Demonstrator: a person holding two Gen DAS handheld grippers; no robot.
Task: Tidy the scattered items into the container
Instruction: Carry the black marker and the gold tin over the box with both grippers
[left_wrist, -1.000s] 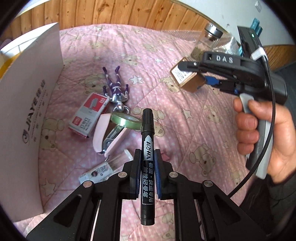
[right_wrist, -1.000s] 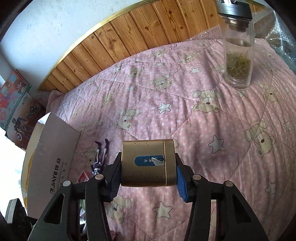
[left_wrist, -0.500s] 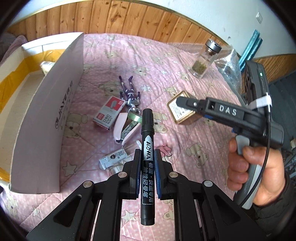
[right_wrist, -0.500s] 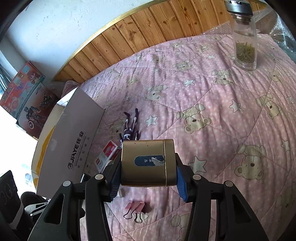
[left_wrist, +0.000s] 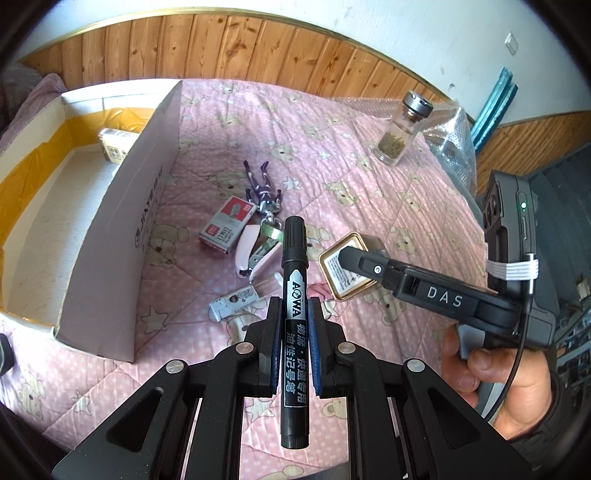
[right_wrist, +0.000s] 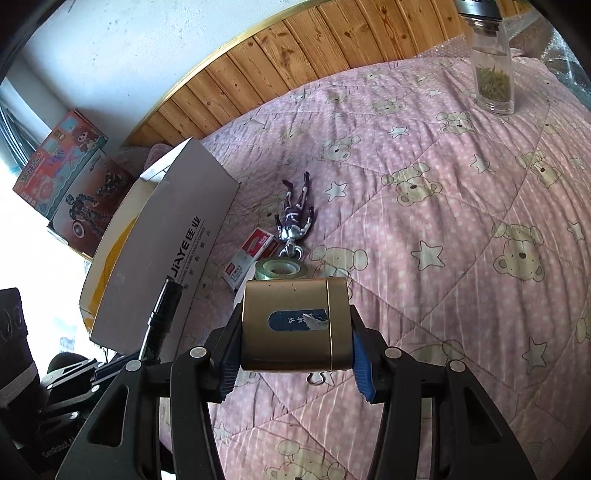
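My left gripper (left_wrist: 292, 325) is shut on a black marker pen (left_wrist: 293, 295), which stands along the fingers above the pink quilt. My right gripper (right_wrist: 295, 354) is shut on a gold tin (right_wrist: 295, 328); in the left wrist view that tin (left_wrist: 343, 269) hangs right of the marker. The open cardboard box (left_wrist: 122, 206) lies to the left, with a small carton (left_wrist: 116, 146) inside. Between box and grippers lie a staples box (left_wrist: 227, 225), a purple toy figure (left_wrist: 264, 190), a pink stapler (left_wrist: 255, 253), a tape roll (right_wrist: 280, 271) and a small white packet (left_wrist: 234, 301).
A glass jar of green leaves (left_wrist: 400, 134) stands far right on the quilt, beside bubble wrap (left_wrist: 450, 144). A wooden wall panel (left_wrist: 221, 48) runs behind the bed. Colourful toy boxes (right_wrist: 62, 177) are stacked beyond the cardboard box. A person's hand (left_wrist: 491, 376) holds the right gripper's handle.
Both grippers have pulled back and shifted toward the cardboard box, which now shows its inside in the left wrist view. The tin has drifted left over the scattered items. Grips are unchanged.
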